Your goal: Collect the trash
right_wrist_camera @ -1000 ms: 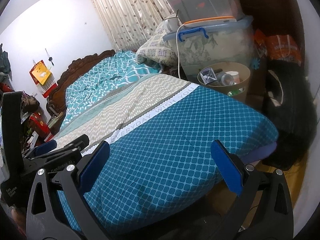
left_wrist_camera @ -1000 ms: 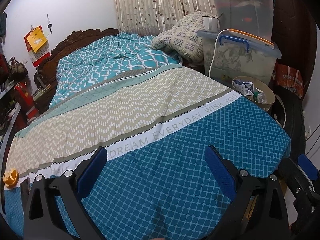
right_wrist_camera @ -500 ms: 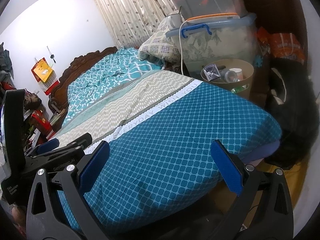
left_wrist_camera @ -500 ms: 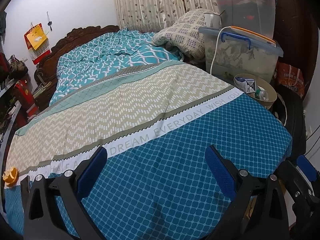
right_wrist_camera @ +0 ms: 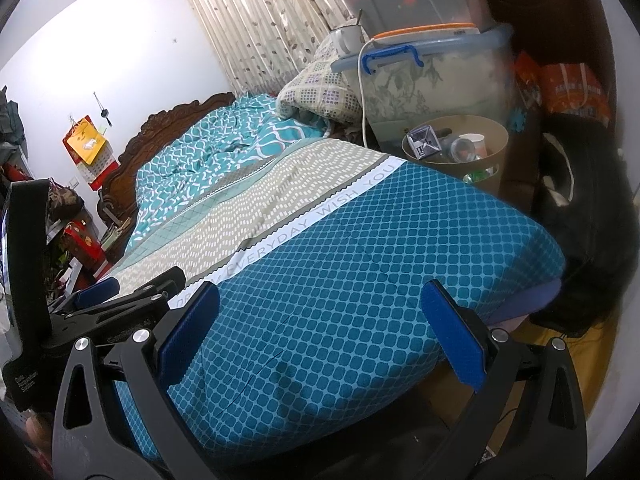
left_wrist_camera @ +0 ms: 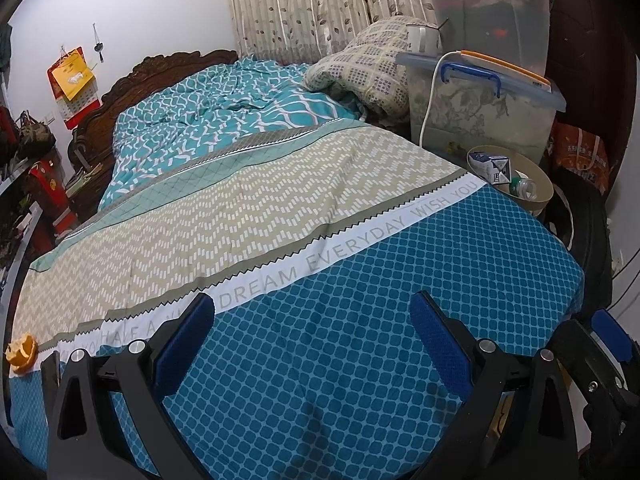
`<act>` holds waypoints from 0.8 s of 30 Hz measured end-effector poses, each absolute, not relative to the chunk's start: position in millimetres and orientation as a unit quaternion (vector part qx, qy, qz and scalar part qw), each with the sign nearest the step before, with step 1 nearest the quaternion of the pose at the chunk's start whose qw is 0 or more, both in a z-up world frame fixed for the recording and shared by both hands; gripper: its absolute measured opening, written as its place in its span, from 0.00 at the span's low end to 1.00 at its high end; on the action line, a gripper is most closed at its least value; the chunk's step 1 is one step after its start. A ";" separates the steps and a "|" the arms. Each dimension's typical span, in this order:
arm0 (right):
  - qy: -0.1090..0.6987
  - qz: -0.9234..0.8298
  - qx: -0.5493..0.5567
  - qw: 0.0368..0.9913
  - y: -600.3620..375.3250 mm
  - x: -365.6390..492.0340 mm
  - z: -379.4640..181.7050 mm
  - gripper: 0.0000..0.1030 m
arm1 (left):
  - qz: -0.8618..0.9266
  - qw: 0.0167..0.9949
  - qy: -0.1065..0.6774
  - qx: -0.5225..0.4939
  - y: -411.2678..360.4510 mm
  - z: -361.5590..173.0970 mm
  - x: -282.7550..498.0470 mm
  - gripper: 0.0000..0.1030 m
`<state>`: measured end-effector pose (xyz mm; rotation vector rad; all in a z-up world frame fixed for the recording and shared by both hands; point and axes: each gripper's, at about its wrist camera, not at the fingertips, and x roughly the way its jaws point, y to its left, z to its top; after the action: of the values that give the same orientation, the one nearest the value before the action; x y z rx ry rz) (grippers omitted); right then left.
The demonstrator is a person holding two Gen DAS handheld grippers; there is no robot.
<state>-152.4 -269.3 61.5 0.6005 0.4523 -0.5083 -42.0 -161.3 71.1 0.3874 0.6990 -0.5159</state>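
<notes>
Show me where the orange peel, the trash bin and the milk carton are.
orange peel (left_wrist_camera: pixel 21 353), left wrist view, on the peel's orange outer skin.
trash bin (right_wrist_camera: pixel 491 141), right wrist view, on the tan inner wall below the rim.
milk carton (left_wrist_camera: pixel 493 166), left wrist view, on its printed side.

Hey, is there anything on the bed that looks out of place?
Yes: an orange peel lies at the bed's left edge, on the white lettered band, the only scrap on the cover. The bin by the far right side already holds a carton and a bottle. Both grippers are open and empty.
</notes>
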 end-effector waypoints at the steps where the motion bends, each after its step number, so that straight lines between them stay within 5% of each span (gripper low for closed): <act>1: 0.219 -0.245 0.290 0.899 -269.5 -152.2 61.4 0.97 | -0.248 0.889 0.336 0.187 -161.4 71.3 -42.3 0.92; 24: 0.223 -0.243 0.291 0.898 -266.7 -148.6 60.2 0.97 | -0.250 0.885 0.345 0.187 -159.4 69.8 -39.5 0.92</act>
<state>-148.6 -266.7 60.2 0.6033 0.4626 -0.5031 -39.5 -159.4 69.8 0.3884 0.7175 -0.5211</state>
